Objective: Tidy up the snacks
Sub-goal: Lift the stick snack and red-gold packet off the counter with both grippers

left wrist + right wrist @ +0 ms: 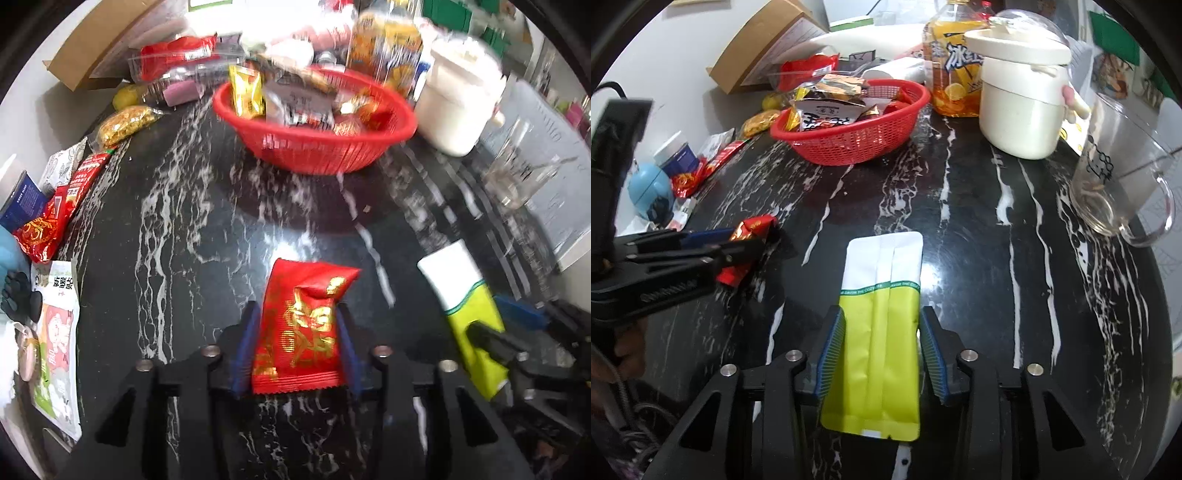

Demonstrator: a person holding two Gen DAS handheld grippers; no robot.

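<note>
My left gripper (297,328) is shut on a red snack packet with gold print (301,325) and holds it above the black marble counter; it also shows in the right wrist view (746,251). My right gripper (882,339) is shut on a green and white sachet (881,328), which also shows at the right of the left wrist view (469,317). A red mesh basket (314,147) with several snack packets stands ahead of both grippers, at the back left in the right wrist view (849,144).
Loose snack packets (55,221) lie along the counter's left edge. A white pot (1019,96), a bottle of orange drink (955,62) and a glass mug (1123,177) stand at the right. A cardboard box (764,48) leans at the back left.
</note>
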